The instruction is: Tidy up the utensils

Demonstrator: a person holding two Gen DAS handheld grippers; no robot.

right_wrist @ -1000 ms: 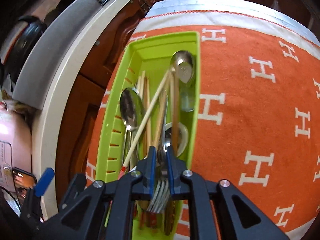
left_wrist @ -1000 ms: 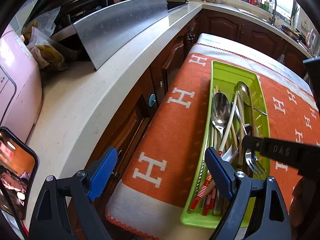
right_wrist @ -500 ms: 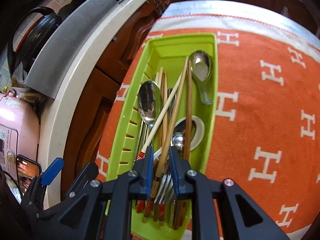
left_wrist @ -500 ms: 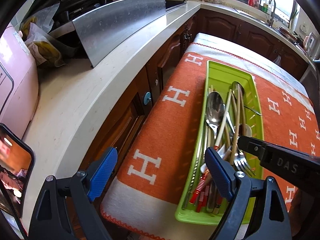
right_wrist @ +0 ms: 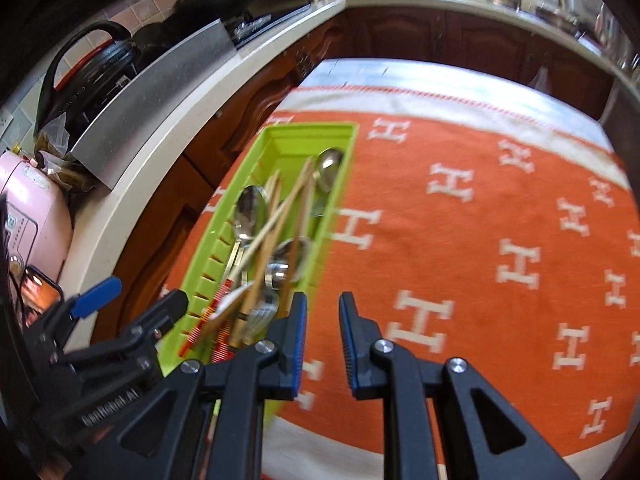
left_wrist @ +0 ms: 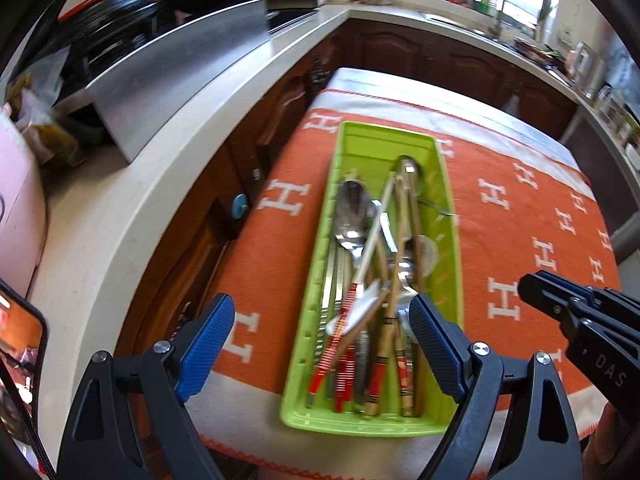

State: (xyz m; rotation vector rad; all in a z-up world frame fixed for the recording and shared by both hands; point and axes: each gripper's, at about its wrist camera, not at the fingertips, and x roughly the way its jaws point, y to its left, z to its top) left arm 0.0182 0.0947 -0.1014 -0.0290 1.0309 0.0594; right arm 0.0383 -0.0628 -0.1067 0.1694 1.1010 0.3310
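The left gripper point(left_wrist: 320, 336) gapes wide and empty above the long lime-green plastic utensil tray point(left_wrist: 450, 216), while the right gripper point(right_wrist: 323, 344) hangs slightly parted, holding nothing.

- Green tray point(right_wrist: 208, 268): near end hidden behind right gripper point(right_wrist: 323, 340) in right wrist view; motion blur along its right wall.
- Utensils point(left_wrist: 376, 280): smeared by blur in both views; individual pieces in the pile not separable, fork tines barely legible.
- Phone point(left_wrist: 20, 364): cut off by left edge of left wrist view; screen content unreadable.
- Pink appliance point(right_wrist: 28, 208): cropped at left edge, panel markings too small to read.
- Right gripper in left wrist view point(left_wrist: 532, 290): only one dark finger visible at right edge; gap between jaws not shown there.
- Sink area point(left_wrist: 496, 12), upper right: items too small to identify.
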